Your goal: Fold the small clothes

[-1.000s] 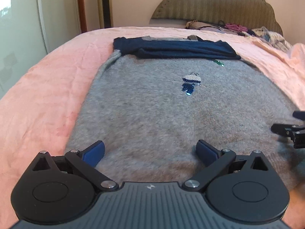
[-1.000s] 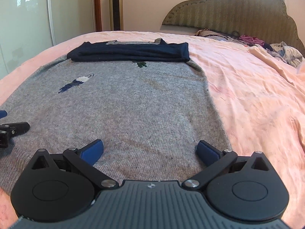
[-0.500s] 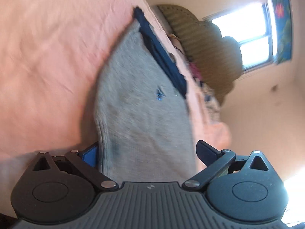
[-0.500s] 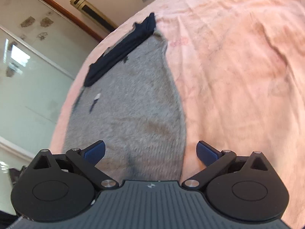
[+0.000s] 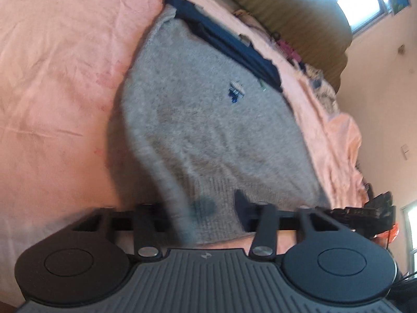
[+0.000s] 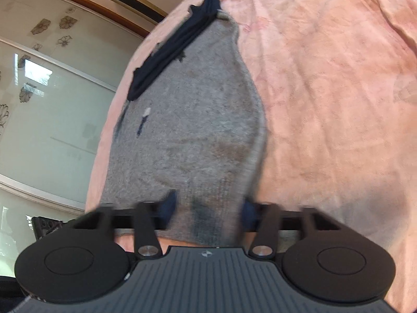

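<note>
A grey knit sweater [image 5: 208,120] with navy sleeves [image 5: 229,44] folded across its top lies on a pink bedsheet [image 5: 57,78]; it also shows in the right wrist view [image 6: 198,130]. My left gripper [image 5: 208,208] has its fingers partly closed around the sweater's near left hem corner, the left finger hidden behind the cloth. My right gripper [image 6: 208,208] has its fingers partly closed around the near right hem corner. Both views are tilted and blurred. The hem looks raised off the sheet.
A padded headboard [image 5: 299,7] and a pile of clothes [image 5: 312,73] are at the far end of the bed. Frosted wardrobe doors [image 6: 52,99] stand at the left. The pink sheet [image 6: 338,91] spreads wide to the right.
Both grippers have rolled sideways, dropped to the sweater's near hem corners and narrowed their fingers around the cloth. The hem has lifted from the sheet.
</note>
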The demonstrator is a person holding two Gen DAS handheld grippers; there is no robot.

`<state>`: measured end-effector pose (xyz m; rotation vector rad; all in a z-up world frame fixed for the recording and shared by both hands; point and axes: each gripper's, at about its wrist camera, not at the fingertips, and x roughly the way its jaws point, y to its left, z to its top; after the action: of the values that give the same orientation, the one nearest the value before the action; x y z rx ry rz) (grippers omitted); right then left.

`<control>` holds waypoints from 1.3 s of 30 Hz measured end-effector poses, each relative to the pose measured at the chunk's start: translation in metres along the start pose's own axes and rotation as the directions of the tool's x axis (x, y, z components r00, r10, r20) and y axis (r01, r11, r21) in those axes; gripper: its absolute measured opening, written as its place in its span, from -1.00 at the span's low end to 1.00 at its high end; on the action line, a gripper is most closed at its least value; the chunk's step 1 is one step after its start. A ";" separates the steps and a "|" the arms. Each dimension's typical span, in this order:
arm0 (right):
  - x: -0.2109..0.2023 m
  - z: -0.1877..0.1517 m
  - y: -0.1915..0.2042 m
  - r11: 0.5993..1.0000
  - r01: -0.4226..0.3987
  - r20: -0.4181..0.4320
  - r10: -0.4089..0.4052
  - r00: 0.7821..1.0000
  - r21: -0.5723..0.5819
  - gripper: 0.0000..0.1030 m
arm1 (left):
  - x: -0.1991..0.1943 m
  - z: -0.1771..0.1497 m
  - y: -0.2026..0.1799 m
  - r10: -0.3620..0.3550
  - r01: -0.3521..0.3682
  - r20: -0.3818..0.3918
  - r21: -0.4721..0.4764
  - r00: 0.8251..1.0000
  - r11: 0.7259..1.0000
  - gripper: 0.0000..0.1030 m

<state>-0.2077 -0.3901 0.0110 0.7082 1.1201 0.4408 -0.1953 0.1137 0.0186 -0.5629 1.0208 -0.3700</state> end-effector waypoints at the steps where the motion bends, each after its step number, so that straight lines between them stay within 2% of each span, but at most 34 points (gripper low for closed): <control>1: 0.001 -0.002 -0.002 1.000 -0.013 0.001 0.013 1.000 -0.007 -0.78 | 0.002 0.001 0.001 0.020 -0.020 -0.012 -0.001 1.000 1.000 -0.82; 5: -0.005 -0.002 0.002 0.999 -0.019 0.006 0.019 1.000 -0.033 -0.78 | -0.009 0.005 -0.001 0.027 -0.027 0.003 0.040 1.000 0.999 -0.88; 9: -0.017 0.015 0.008 0.995 -0.096 0.048 0.098 0.994 -0.036 -0.78 | -0.024 0.035 -0.011 -0.037 0.033 0.070 0.055 0.997 0.998 -0.88; 13: -0.024 0.060 0.027 0.978 -0.194 0.116 0.203 0.972 -0.081 -0.78 | -0.019 0.095 -0.019 -0.109 0.102 0.136 0.059 0.985 0.993 -0.88; 17: -0.006 0.134 0.045 0.953 -0.273 0.175 0.294 0.940 -0.133 -0.78 | 0.009 0.172 -0.027 -0.136 0.122 0.197 0.080 0.971 0.989 -0.88; 21: 0.032 0.222 0.052 0.944 -0.300 0.217 0.324 0.921 -0.137 -0.78 | 0.050 0.259 -0.027 -0.105 0.083 0.247 0.099 0.963 0.992 -0.88; 24: 0.072 0.284 0.051 0.951 -0.291 0.232 0.309 0.922 -0.107 -0.78 | 0.089 0.318 -0.019 -0.050 0.027 0.268 0.087 0.962 0.996 -0.88; 26: 0.101 0.326 0.046 0.957 -0.281 0.241 0.290 0.926 -0.074 -0.78 | 0.118 0.352 -0.012 0.011 -0.031 0.269 0.069 0.963 0.997 -0.88; 30: 0.156 0.380 0.027 0.973 -0.232 0.240 0.221 0.945 0.015 -0.77 | 0.171 0.398 0.010 0.124 -0.136 0.266 0.027 0.956 0.990 -0.88; 32: 0.182 0.393 0.013 0.967 -0.235 0.255 0.205 0.945 0.095 -0.67 | 0.182 0.411 0.023 0.128 -0.127 0.291 -0.023 0.948 0.992 -0.87; 33: 0.191 0.396 0.008 0.967 -0.224 0.271 0.184 0.945 0.123 -0.54 | 0.182 0.414 0.028 0.119 -0.110 0.315 -0.045 0.942 0.993 -0.85; 34: 0.196 0.395 0.004 0.966 -0.215 0.288 0.167 0.943 0.145 -0.18 | 0.179 0.414 0.030 0.111 -0.099 0.330 -0.053 0.938 0.994 -0.76; 35: 0.198 0.393 0.002 0.963 -0.218 0.303 0.164 0.939 0.157 0.07 | 0.176 0.413 0.032 0.113 -0.098 0.328 -0.064 0.938 0.993 -0.66; 36: 0.197 0.388 0.001 0.959 -0.239 0.313 0.183 0.932 0.151 0.40 | 0.172 0.410 0.031 0.121 -0.105 0.319 -0.065 0.940 0.992 -0.27; 37: 0.192 0.384 0.003 0.959 -0.252 0.320 0.200 0.926 0.131 0.44 | 0.164 0.403 0.029 0.128 -0.120 0.331 -0.044 0.935 0.992 0.20; 39: 0.178 0.373 0.010 0.966 -0.245 0.318 0.208 0.925 0.080 0.46 | 0.140 0.381 0.019 0.157 -0.176 0.408 0.009 0.899 0.984 0.57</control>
<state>0.2049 -0.3762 -0.0040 0.9827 0.7764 0.4440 0.2067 0.1552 0.0628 -0.4804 0.6491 -0.1140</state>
